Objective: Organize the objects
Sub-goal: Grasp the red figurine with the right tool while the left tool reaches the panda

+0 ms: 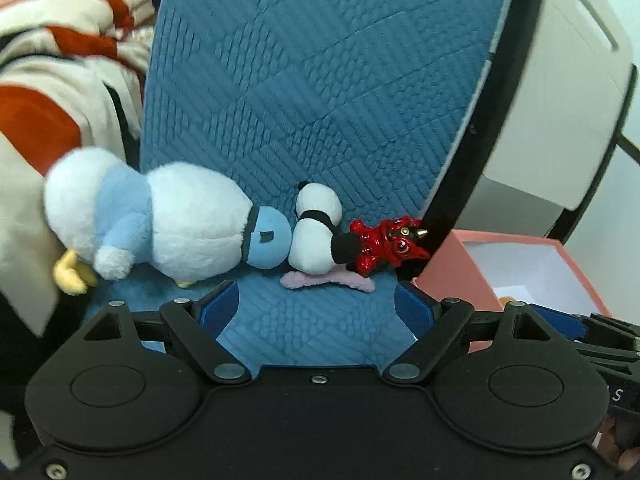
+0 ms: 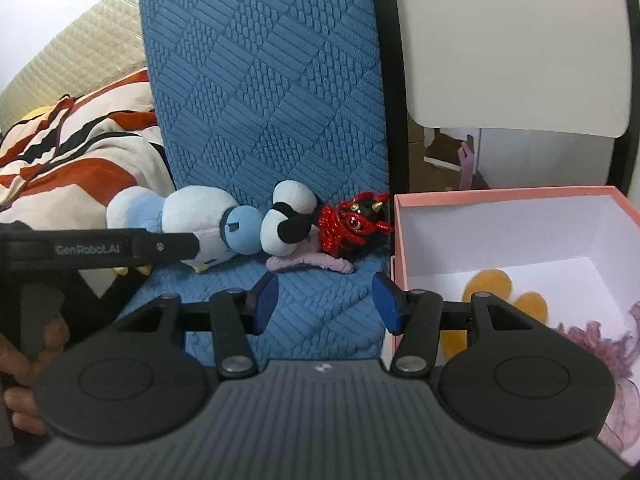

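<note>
Your left claw [image 1: 316, 304] and right claw [image 2: 326, 300] both sit released, level over the cushion [image 1: 320, 100] (toys ahead, box [image 2: 500, 232] at rt).

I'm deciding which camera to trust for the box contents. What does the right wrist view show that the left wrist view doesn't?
Only the right wrist view shows the pink box's floor, with a yellow plush and a purple frilly item inside, plus the left gripper's arm crossing in front of the toys. Only the left wrist view shows the white panel's slot. Both show the blue-and-white plush, the panda plush and the red figurine lined up on the blue cushion, with both grippers open.
</note>
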The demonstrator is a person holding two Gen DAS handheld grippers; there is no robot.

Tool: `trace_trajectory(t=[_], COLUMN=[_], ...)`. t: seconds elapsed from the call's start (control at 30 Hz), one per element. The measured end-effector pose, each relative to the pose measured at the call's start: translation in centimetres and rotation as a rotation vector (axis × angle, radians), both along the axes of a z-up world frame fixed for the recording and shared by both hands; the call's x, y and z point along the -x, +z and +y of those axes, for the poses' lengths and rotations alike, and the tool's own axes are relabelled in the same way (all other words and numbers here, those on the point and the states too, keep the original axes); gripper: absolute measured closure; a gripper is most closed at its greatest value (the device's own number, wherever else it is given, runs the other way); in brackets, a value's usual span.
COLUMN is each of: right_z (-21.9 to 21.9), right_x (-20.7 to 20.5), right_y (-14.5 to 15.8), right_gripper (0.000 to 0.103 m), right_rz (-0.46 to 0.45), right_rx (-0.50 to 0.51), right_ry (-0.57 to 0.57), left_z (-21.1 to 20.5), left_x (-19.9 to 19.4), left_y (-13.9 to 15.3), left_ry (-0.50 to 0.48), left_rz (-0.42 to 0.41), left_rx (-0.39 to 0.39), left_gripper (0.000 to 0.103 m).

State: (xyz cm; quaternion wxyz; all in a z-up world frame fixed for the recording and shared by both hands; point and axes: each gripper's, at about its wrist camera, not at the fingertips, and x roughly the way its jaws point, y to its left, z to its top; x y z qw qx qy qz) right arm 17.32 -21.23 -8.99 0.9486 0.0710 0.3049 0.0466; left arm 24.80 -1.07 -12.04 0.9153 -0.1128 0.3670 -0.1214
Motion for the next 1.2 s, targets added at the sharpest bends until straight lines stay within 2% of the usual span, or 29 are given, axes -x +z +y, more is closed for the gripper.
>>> trace_trajectory(t=[0.23,0.53,0.63,0.73,1.0,1.13,1.2], right_z=[-0.3,0.8,1.4,1.7,2.2,4.0,4.0], right_x=[-4.3,-9.8,-10.9,-12.0,-14.5,-14.6,-15.2], right_y=[-0.6,-1.4,-1.7,-2.4,-4.2,-5.6,-6.1], right_gripper=[0.048,0.049,0.050,0.050,0.049,0.049,0.049], right_rz=[0.024,0.066,0.058,0.060,0.087,0.048,0.082], right_rx=[0.058,0.201,0.297,0.391,0.535,0.755,0.756], right_ry=[0.010,0.137,0.208,0.264,0.382,0.459,0.476], left_z=[0.7,-0.3,-0.7,-1.2,-2.5,-3.1,-3.3], left_x=[-4.9,-9.8,-10.9,-12.0,-14.1,-14.8,-15.1], left_y=[-2.5,-5.0,-5.8,-6.4,-7.5,-8.0,-8.2], left_ry=[-0.006,-0.065,-0.085,-0.096,-0.120,-0.128,-0.130], left_rz=[0.060,0.132,0.157,0.180,0.211,0.223,0.230], left_rx=[0.043,0.093,0.098,0.104,0.104,0.098,0.101], left_gripper=[0.023,0.035,0.039,0.039,0.038,0.037,0.037])
